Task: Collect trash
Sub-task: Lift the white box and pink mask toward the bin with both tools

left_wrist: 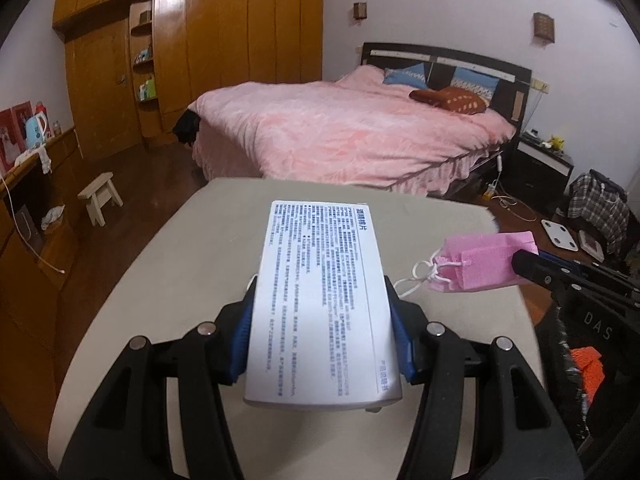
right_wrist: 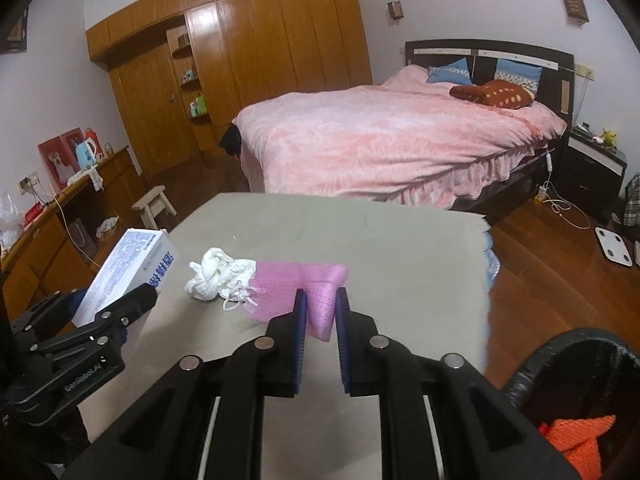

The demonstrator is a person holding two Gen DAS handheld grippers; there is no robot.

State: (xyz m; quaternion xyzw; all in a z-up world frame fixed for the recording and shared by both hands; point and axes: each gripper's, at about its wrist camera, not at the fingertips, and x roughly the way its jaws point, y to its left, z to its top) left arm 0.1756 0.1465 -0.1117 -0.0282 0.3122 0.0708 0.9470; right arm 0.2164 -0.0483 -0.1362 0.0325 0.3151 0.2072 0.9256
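Observation:
My left gripper (left_wrist: pixel 320 300) is shut on a white printed box (left_wrist: pixel 320 300) and holds it above the grey table (left_wrist: pixel 180 260); the box also shows at the left of the right wrist view (right_wrist: pixel 128 268). My right gripper (right_wrist: pixel 321 300) is shut on a folded pink face mask (right_wrist: pixel 304 280) with white ear loops, also seen in the left wrist view (left_wrist: pixel 480 262). A crumpled white tissue (right_wrist: pixel 216 274) lies on the table touching the mask's left end. A black bin (right_wrist: pixel 580 380) with orange trash (right_wrist: pixel 576 440) inside stands at the table's right.
A bed with a pink cover (right_wrist: pixel 392 140) stands beyond the table. A small wooden stool (right_wrist: pixel 154 204) is on the wood floor at left. A white scale (right_wrist: pixel 614 246) lies on the floor at right. A wooden wardrobe (right_wrist: pixel 260 48) lines the far wall.

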